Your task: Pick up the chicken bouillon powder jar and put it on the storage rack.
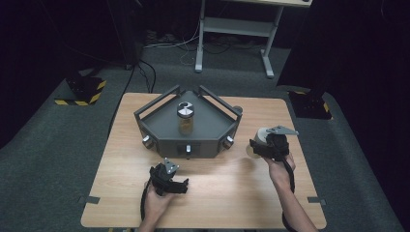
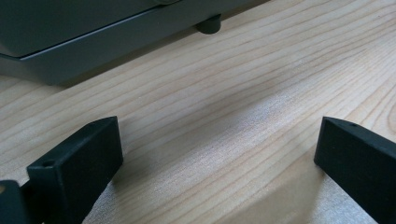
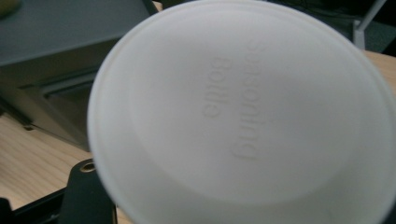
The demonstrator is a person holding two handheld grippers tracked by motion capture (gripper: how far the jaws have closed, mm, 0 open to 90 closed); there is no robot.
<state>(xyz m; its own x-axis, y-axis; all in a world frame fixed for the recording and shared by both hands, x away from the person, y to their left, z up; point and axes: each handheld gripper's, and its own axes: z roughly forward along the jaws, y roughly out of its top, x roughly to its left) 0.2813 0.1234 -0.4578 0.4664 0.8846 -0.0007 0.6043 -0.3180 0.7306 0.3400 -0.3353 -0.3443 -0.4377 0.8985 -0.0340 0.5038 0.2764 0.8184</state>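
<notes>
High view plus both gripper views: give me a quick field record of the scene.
right gripper: shut on seasoning bottle, held above the table right of the rack
bottle lid: white, embossed "Seasoning Bottle", facing the camera
left gripper: open, nothing between the jaws, low over wooden table
rack: dark grey, angular, centre of table
on rack: second jar, metal cap, upright

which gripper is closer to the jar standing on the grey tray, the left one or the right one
Left, narrowly. The left gripper rests open on the table in front of the grey tray, below the jar. The right gripper, shut on a white seasoning bottle, hangs off the tray's right side.
</notes>
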